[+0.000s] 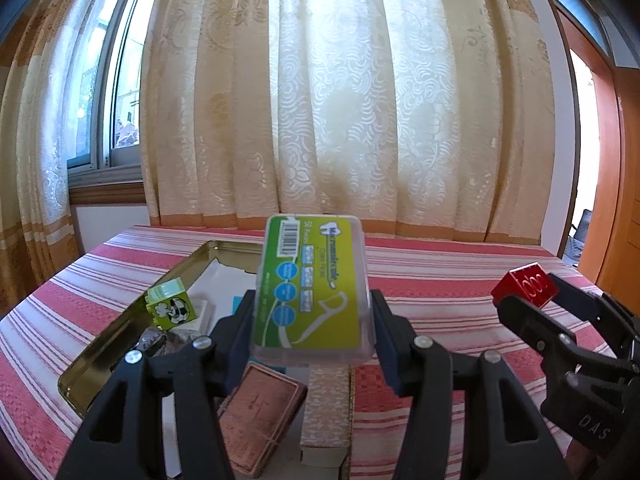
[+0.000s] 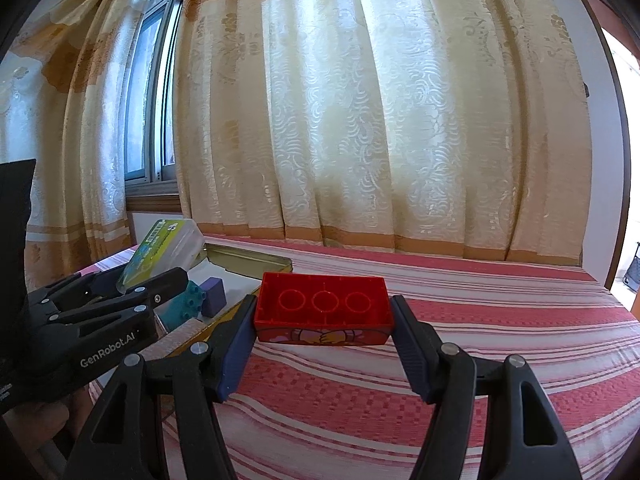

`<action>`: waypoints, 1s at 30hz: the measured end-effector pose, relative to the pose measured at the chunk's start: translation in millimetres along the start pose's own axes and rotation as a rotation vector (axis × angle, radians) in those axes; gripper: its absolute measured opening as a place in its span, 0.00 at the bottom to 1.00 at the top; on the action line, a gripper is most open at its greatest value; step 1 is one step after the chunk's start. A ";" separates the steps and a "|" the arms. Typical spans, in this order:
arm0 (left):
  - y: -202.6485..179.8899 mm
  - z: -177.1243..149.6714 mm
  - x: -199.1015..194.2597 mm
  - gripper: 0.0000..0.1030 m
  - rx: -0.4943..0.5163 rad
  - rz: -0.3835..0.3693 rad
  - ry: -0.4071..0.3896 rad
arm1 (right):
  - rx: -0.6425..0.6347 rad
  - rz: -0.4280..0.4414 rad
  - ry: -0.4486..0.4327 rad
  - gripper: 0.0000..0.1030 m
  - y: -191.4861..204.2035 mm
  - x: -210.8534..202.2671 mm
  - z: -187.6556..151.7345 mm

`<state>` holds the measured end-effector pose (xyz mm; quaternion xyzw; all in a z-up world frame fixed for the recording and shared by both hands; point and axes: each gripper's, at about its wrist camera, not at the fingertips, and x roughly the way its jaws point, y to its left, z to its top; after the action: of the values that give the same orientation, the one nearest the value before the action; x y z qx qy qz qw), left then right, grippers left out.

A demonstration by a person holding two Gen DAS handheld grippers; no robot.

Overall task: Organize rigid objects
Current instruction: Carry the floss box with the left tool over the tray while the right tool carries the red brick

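My left gripper (image 1: 314, 312) is shut on a clear floss-pick box with a green label (image 1: 314, 286) and holds it above the gold tin tray (image 1: 176, 272). The tray holds a green picture block (image 1: 170, 308), a brown flat case (image 1: 260, 412) and a patterned box (image 1: 326, 408). My right gripper (image 2: 324, 320) is shut on a red toy brick (image 2: 324, 308), hollow side up, above the striped cloth. The right gripper and red brick (image 1: 524, 286) show at the right of the left wrist view. The left gripper with the floss box (image 2: 164, 252) shows at the left of the right wrist view.
A red and white striped cloth (image 2: 480, 320) covers the table. A teal brick (image 2: 188, 304) and a purple block (image 2: 214, 296) lie in the tray. Cream curtains (image 1: 340, 100) and a window (image 1: 116, 100) stand behind the table's far edge.
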<state>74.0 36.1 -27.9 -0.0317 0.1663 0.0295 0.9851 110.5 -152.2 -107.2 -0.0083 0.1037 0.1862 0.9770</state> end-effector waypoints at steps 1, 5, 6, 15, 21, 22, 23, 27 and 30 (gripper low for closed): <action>1.1 0.1 -0.4 0.52 0.000 0.002 -0.001 | -0.001 0.002 0.000 0.65 1.8 0.3 0.1; 4.7 0.0 -1.2 0.52 0.000 0.006 -0.002 | -0.005 0.012 0.003 0.65 7.5 1.6 0.2; 4.9 0.1 -1.2 0.52 0.000 0.008 -0.003 | -0.005 0.014 0.003 0.65 8.0 2.3 0.2; 16.3 0.4 -1.2 0.52 -0.012 0.025 -0.006 | -0.012 0.029 0.005 0.65 18.0 3.6 -0.1; 24.6 0.3 -0.8 0.52 -0.013 0.040 -0.008 | -0.018 0.039 0.008 0.65 23.8 5.4 0.2; 26.1 0.3 -0.6 0.52 -0.014 0.042 -0.007 | -0.019 0.042 0.009 0.65 24.7 6.1 0.2; 27.6 0.7 -0.1 0.52 -0.015 0.043 -0.006 | -0.020 0.044 0.010 0.65 25.5 6.8 0.3; 32.5 0.7 0.0 0.52 -0.021 0.048 -0.005 | -0.029 0.054 0.013 0.65 31.9 8.5 0.6; 35.0 0.6 -0.4 0.52 -0.022 0.053 -0.007 | -0.035 0.062 0.013 0.65 36.7 9.6 0.9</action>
<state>71.4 71.0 -29.0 -0.0380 0.1632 0.0577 0.9842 106.0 -114.5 -107.5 -0.0237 0.1070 0.2179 0.9698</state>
